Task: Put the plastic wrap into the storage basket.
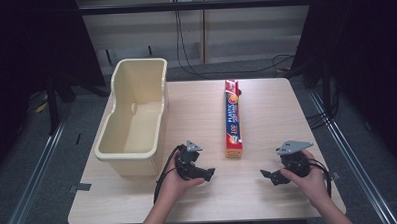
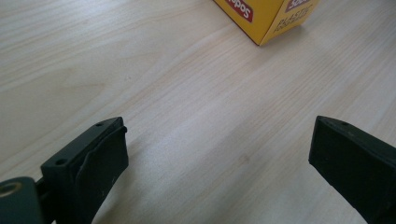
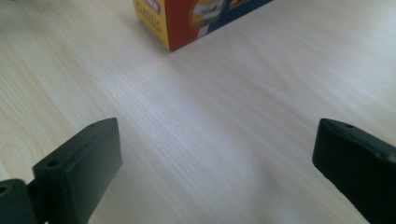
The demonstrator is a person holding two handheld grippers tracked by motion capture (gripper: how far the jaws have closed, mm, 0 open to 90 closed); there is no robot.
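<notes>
Both my grippers sit low over the near part of the counter [image 1: 266, 109], hands wrapped around the bodies. Left gripper [image 1: 209, 173] released, jaws spread wide, bare wood between them in the left gripper view. Right gripper [image 1: 267, 175] same: jaws wide apart, nothing between them. The two point toward each other across a bare strip of counter.

Nearest thing to both: plastic wrap box [image 1: 232, 119], lying flat at mid-counter, long axis running away from me. Its near end sits just beyond the gap between the grippers, a bit closer to the left one. Long, thin, square-section carton, printed cardboard, red and blue top face, yellow side. In the left gripper view its yellow corner [image 2: 266, 18] is at the top edge; in the right gripper view the red and yellow end [image 3: 187, 18] is at the top. Nothing lies between either gripper and that end.

Cream plastic tub [image 1: 134, 114] on the left side of the counter, deep, rounded rim, smooth walls, far end taller. It stands well apart from the box and close behind my left gripper.

Counter is pale wood laminate, fine straight grain, matte.
</notes>
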